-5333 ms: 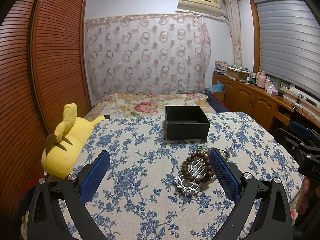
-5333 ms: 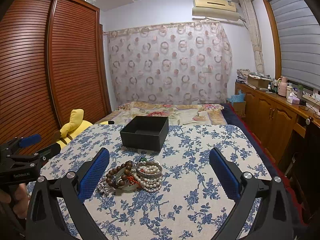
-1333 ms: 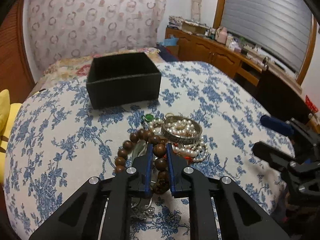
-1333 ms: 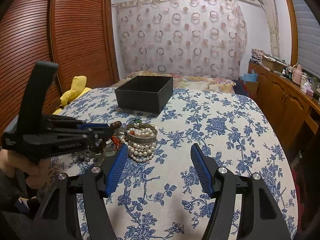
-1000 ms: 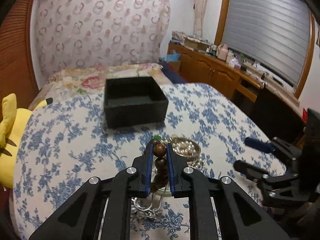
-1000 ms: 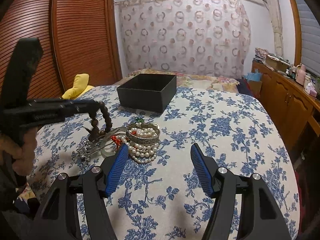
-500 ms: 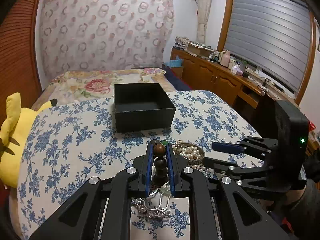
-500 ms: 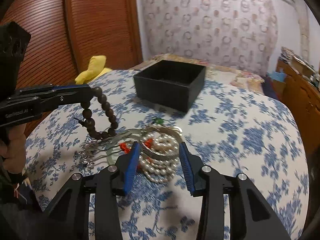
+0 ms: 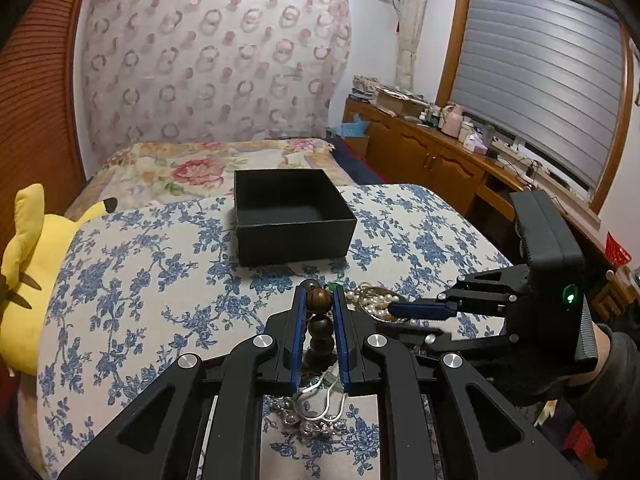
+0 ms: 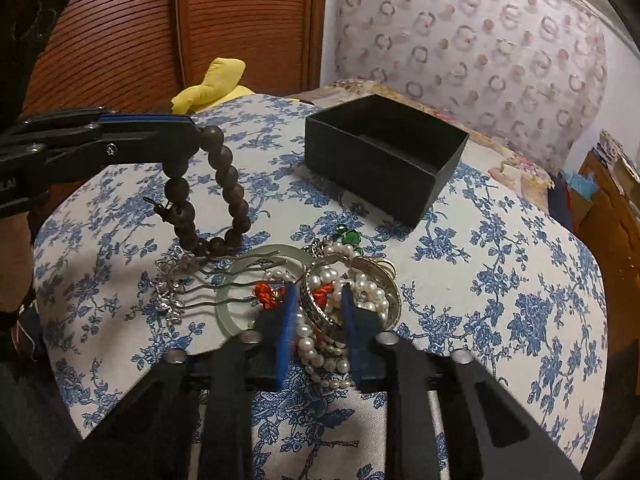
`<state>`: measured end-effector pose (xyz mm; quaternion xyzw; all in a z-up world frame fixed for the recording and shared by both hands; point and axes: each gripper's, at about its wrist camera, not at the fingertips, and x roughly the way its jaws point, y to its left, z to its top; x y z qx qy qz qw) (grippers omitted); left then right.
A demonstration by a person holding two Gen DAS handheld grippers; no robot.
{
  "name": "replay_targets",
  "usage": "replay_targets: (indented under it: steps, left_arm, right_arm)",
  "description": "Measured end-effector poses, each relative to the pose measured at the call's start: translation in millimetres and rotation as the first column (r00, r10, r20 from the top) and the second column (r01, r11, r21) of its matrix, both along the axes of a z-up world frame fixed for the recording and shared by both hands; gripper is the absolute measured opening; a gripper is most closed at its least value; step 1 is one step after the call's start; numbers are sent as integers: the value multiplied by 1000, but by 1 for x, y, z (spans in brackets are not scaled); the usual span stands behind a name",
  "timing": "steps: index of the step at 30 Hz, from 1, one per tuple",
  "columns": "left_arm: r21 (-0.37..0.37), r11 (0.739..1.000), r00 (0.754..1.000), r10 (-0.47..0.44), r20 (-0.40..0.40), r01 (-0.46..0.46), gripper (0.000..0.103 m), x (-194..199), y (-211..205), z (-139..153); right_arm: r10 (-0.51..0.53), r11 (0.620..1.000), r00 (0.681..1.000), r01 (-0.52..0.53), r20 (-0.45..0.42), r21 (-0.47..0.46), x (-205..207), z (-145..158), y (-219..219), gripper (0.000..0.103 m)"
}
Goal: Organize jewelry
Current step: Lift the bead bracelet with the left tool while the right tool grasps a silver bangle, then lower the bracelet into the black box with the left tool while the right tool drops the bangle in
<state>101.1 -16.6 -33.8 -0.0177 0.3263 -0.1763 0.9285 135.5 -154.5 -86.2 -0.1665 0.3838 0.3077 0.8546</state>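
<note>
My left gripper (image 9: pixel 319 298) is shut on a brown wooden bead bracelet (image 10: pixel 208 196) and holds it hanging above the table; the bracelet also shows between its fingers in the left wrist view (image 9: pixel 321 322). My right gripper (image 10: pixel 319 292) is low over the jewelry pile, its jaws closed around a pearl strand (image 10: pixel 316 344) and a metal bangle (image 10: pixel 376 280). It also shows in the left wrist view (image 9: pixel 394 310). An open black box (image 9: pixel 290 216) stands beyond the pile; it also shows in the right wrist view (image 10: pixel 384 154).
A silver hair comb (image 10: pixel 192 280), a pale jade bangle (image 10: pixel 230 310), red knots and a green bead (image 10: pixel 351 236) lie in the pile on the floral tablecloth (image 9: pixel 140 280). A yellow plush toy (image 9: pixel 28 280) sits at the table's left edge.
My left gripper has lifted the bead bracelet off the pile. My right gripper has come down onto the pearls and bangle and its jaws have narrowed around them.
</note>
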Motion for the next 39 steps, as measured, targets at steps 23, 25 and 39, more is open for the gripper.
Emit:
replay_targets:
  steps: [23, 25, 39]
  left_arm:
    - [4, 1000, 999, -3, 39, 3, 12, 17, 0, 23]
    - [11, 1000, 999, -6, 52, 5, 12, 25, -1, 30]
    - [44, 999, 997, -10, 75, 6, 12, 103, -9, 59]
  right_arm:
    - [-41, 990, 993, 25, 108, 139, -3, 49, -33, 4]
    - [-42, 987, 992, 23, 119, 158, 2, 55, -35, 4]
    - [-41, 973, 990, 9, 136, 229, 63, 73, -38, 4]
